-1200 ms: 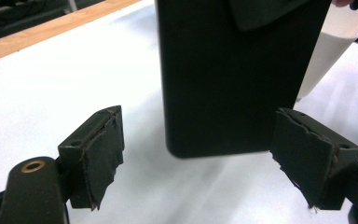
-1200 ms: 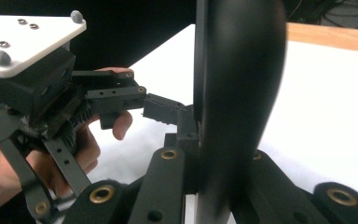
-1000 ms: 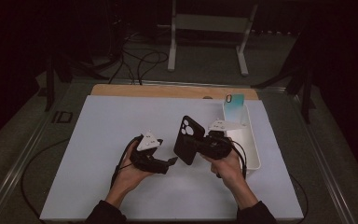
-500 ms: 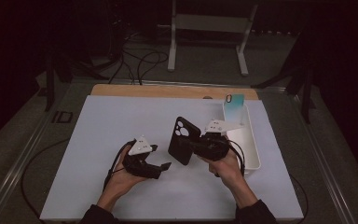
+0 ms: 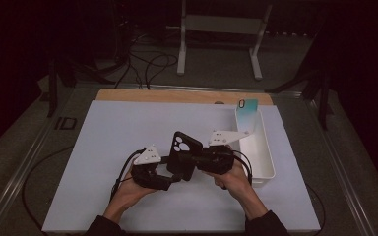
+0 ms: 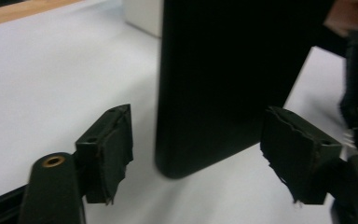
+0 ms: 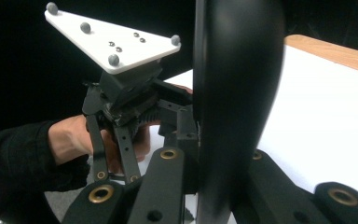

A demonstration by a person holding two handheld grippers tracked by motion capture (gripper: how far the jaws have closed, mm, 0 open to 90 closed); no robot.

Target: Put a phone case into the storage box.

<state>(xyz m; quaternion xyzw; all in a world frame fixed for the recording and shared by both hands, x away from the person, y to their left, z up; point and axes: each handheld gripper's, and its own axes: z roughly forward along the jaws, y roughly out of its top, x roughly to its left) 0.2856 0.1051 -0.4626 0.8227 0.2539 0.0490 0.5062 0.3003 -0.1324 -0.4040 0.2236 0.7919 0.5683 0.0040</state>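
Observation:
A black phone case (image 5: 182, 150) stands nearly upright just above the white mat, camera cut-out at its top. My right gripper (image 5: 191, 160) is shut on it from the right, and in the right gripper view the case (image 7: 235, 93) rises edge-on between the jaws of this gripper (image 7: 219, 184). My left gripper (image 5: 173, 176) comes in from the lower left and is open. Its pads (image 6: 114, 140) flank the case's lower end (image 6: 223, 84) without touching it.
A white bin (image 5: 263, 162) sits on the mat's right side, with a teal card (image 5: 248, 114) standing at its far end. The white mat (image 5: 103, 142) covers the table, and a wooden strip (image 5: 177, 96) runs along the back. Cables and stand legs lie beyond.
The right gripper has brought the case slightly left and lower. The left gripper drew back toward the person, then came in so its open jaws flank the case's lower end.

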